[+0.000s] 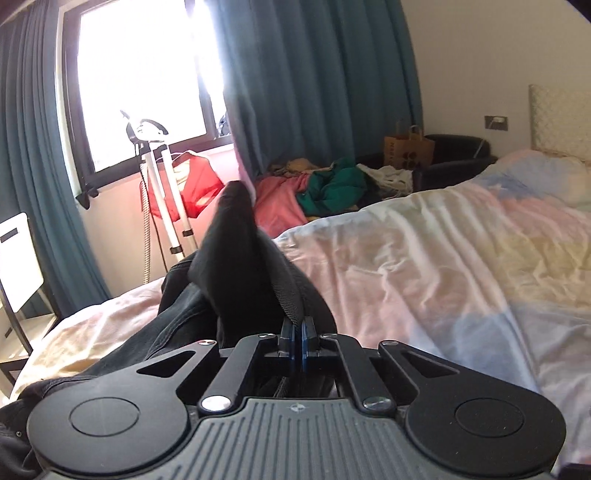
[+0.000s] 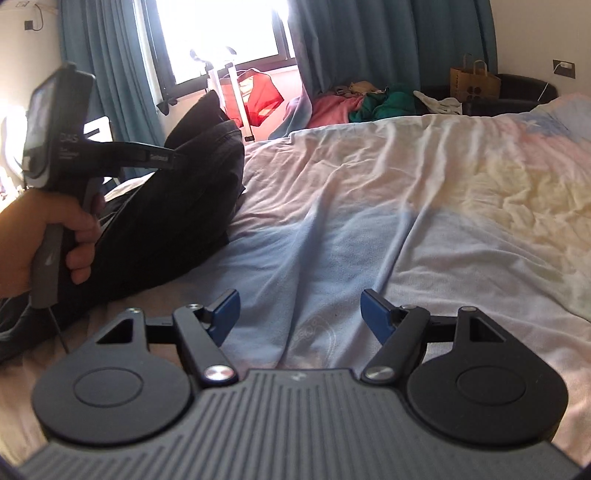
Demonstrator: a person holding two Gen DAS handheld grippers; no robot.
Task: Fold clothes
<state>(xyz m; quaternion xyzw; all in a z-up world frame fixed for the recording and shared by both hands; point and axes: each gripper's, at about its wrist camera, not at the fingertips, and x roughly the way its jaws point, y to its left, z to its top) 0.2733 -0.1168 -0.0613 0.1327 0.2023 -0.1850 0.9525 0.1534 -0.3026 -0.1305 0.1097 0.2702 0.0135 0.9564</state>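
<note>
On the bed (image 2: 369,177), left gripper (image 1: 297,328) clenches upward-pointing black trousers (image 1: 229,258); right gripper (image 2: 301,314) released.

- Left wrist view sits low over the bed (image 1: 424,258), close, facing the window (image 1: 140,74).
- Right wrist view looks likewise; both share bed, window (image 2: 221,33).

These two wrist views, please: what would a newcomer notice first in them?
The dark garment stands out most: the left gripper is shut on its edge and lifts it above the pastel bed sheet. The right gripper hangs open over bare sheet. Beyond the bed, a heap of pink and green clothes lies below the teal curtains.
</note>
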